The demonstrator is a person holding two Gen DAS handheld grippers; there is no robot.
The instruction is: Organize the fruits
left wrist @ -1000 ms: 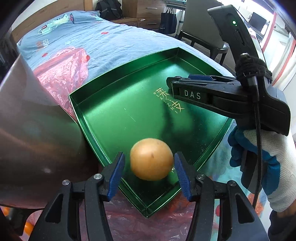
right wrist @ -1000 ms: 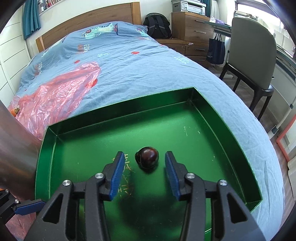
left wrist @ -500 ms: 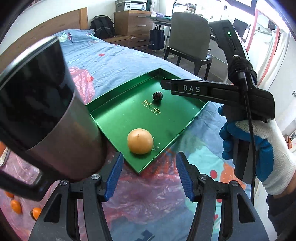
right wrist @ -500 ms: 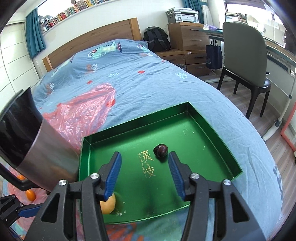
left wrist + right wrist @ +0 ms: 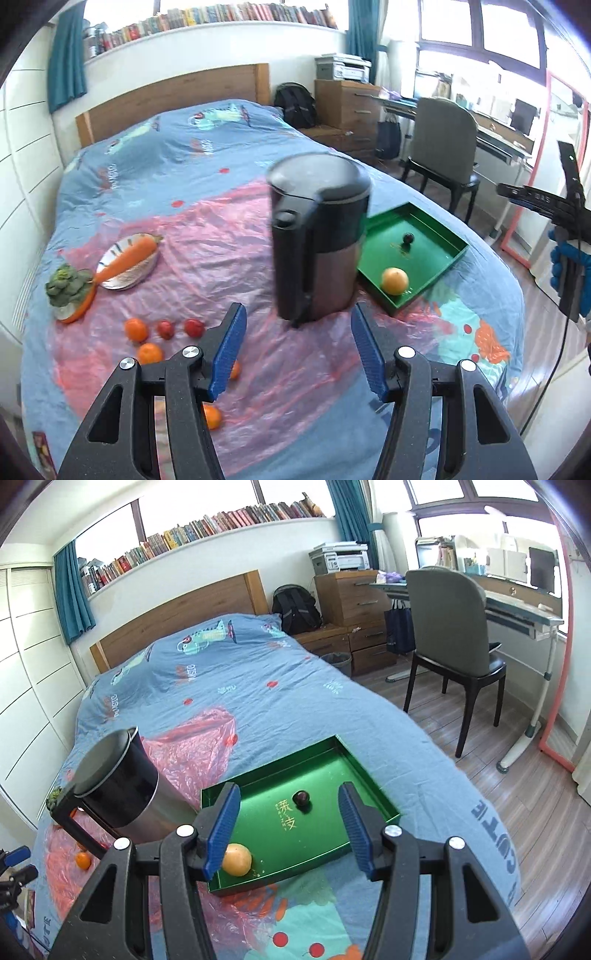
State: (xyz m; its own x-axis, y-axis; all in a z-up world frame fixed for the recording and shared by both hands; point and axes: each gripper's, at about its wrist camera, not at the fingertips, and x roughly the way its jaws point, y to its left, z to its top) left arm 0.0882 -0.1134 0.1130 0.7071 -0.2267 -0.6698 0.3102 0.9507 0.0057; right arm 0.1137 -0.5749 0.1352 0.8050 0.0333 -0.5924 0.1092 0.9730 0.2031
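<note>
Gold characters mark the floor of the green tray [image 5: 364, 775] at centre of my right view, beside a dark plum [image 5: 301, 798]; an orange fruit [image 5: 237, 859] sits in its lower-left corner. My right gripper [image 5: 288, 825] and left gripper [image 5: 297, 352] both hover above the bed [image 5: 155, 173], fingers spread, holding nothing.

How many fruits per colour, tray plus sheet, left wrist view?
Small oranges on pink plastic sheet: 4
Red fruits on sheet: 2
Yellow-orange fruit in green tray: 1
Dark fruit in tray: 1
Total: 8
</note>
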